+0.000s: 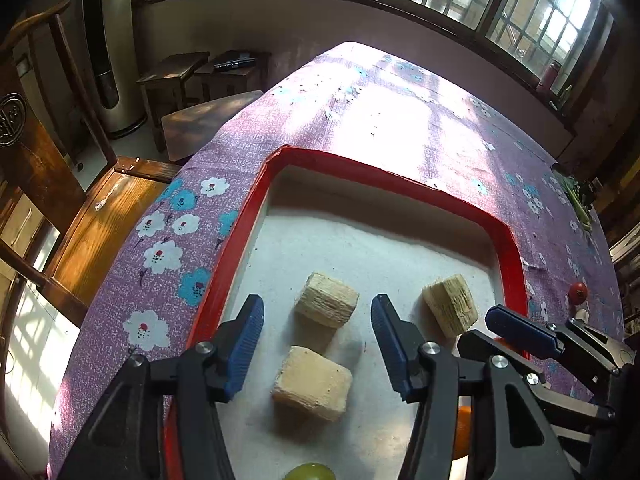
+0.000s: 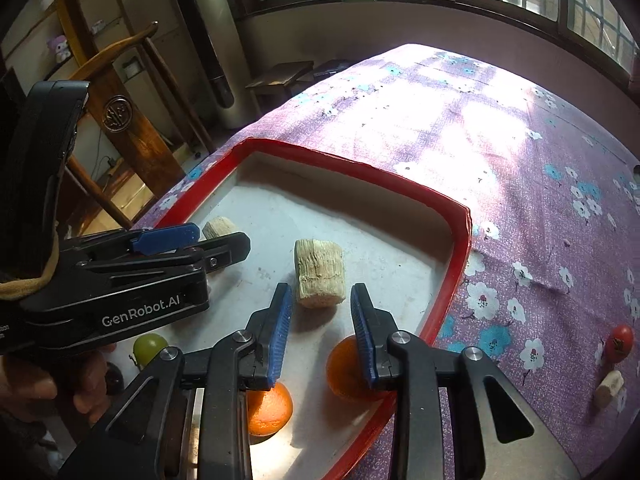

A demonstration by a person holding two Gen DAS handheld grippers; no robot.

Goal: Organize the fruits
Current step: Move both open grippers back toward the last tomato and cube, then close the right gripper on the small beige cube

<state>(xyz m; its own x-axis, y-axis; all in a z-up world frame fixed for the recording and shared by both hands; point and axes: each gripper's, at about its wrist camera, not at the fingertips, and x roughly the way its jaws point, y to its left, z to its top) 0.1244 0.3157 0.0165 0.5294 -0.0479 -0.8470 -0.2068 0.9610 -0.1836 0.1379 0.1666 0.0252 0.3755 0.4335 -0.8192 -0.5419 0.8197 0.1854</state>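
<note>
A red-rimmed tray (image 1: 352, 164) with a white floor holds three pale sugarcane chunks. My left gripper (image 1: 316, 346) stands open above the near chunk (image 1: 312, 384), its blue pads clear of it. A second chunk (image 1: 326, 300) lies just beyond and a third (image 1: 450, 304) to the right. My right gripper (image 2: 322, 328) hovers over the tray (image 2: 360, 168) with a narrow gap and nothing between its pads. Two oranges (image 2: 268, 408) (image 2: 344, 368) lie under it, a chunk (image 2: 320, 272) just ahead. A green grape (image 2: 149, 346) sits at the tray's near left.
On the purple floral tablecloth (image 2: 520, 200), to the right of the tray, lie a small red tomato (image 2: 619, 342) and a pale chunk (image 2: 609, 388). A wooden chair (image 1: 100, 220) stands by the table's left edge. A hand (image 2: 36, 388) grips the left tool.
</note>
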